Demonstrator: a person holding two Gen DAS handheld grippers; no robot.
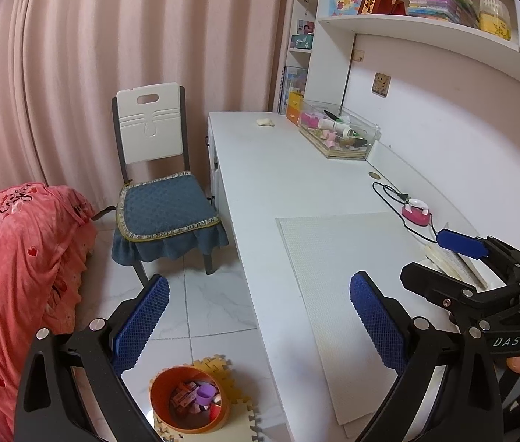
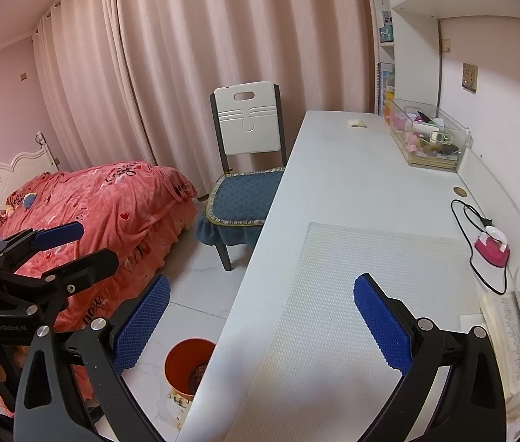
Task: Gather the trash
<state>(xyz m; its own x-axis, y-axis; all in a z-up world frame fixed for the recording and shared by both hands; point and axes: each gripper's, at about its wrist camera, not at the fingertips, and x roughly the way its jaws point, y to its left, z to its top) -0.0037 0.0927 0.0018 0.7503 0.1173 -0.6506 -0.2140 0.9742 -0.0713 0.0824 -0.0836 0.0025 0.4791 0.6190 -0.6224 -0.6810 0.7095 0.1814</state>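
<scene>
though crumpled, the trash [image 1: 264, 122] lies crosswise.

We face pink pleated curtains [image 2: 171, 66] covering the wall behind a white-backed chair [image 2: 247, 154] with a blue cushion. Right of the chair runs a long white worktop [image 2: 337, 184] under white shelves [image 1: 418, 33]. Left of the chair a bed [image 2: 105, 213] with coral bedding stands on white marbled floor tiles [image 1: 215, 294].
</scene>
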